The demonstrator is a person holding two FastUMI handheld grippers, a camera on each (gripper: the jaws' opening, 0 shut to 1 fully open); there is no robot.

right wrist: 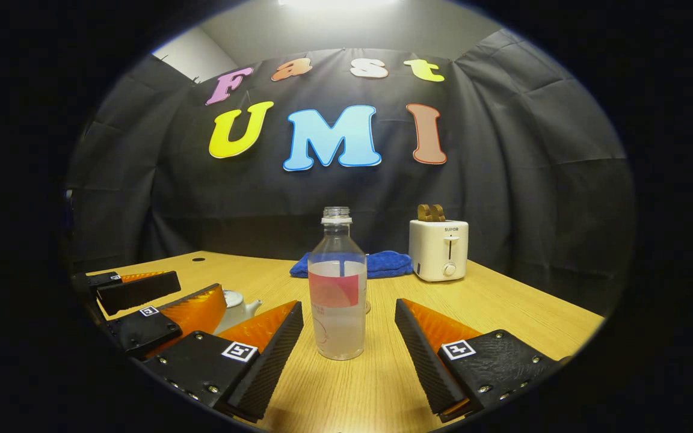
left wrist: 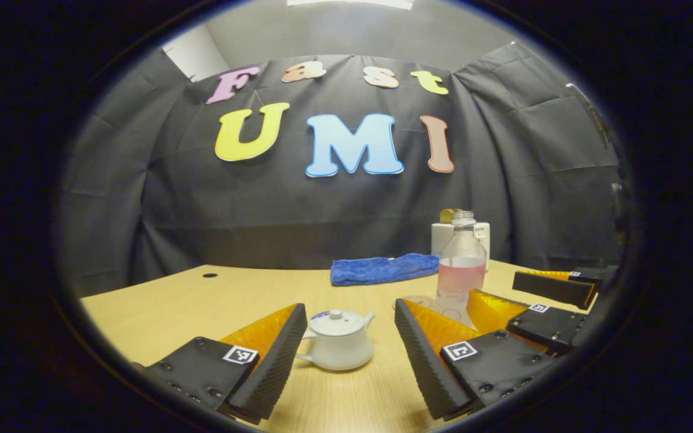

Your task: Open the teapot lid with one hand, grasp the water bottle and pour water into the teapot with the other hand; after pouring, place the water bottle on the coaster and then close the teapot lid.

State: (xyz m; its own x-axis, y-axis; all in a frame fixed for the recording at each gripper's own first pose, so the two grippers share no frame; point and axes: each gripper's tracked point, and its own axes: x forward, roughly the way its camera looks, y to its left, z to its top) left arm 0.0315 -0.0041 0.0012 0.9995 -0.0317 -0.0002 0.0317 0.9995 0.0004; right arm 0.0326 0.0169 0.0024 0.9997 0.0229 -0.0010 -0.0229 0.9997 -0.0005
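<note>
Teapot (left wrist: pixel 337 340) sits upright on the bench (left wrist: pixel 202 300), lid (left wrist: pixel 335 322) on, small knob on top, spout to the right in my left gripper view, handle to the left. Can't see inside it w/ the lid down. It's framed between the fingers of my left gripper (left wrist: pixel 349 355), which is spread wide, not touching the pot, nothing held.

Water bottle (right wrist: pixel 337 288) stands upright on the bench, cap off, neck open. Clear plastic, clear liquid filling roughly the lower two-thirds, pinkish label band across the middle. In my right gripper view it's centred between the fingers of my right gripper (right wrist: pixel 349 349), gap on both sides, so that gripper is released too, holding nothing. Bottle (left wrist: pixel 461 270) is right of the teapot in the left gripper view, near but apart, w/ my right gripper (left wrist: pixel 539 300) beside it. Something round & flat lies at the bottle's base in that view, too hidden to tell what.

Teapot (right wrist: pixel 235 307) peeks out behind my left gripper (right wrist: pixel 160 307) at the left of the right gripper view.

Farther back: folded blue cloth (right wrist: pixel 376 263) on the bench, behind the bottle. White toaster (right wrist: pixel 438 249) to its right, two brown slices sticking out of the slots.
</note>
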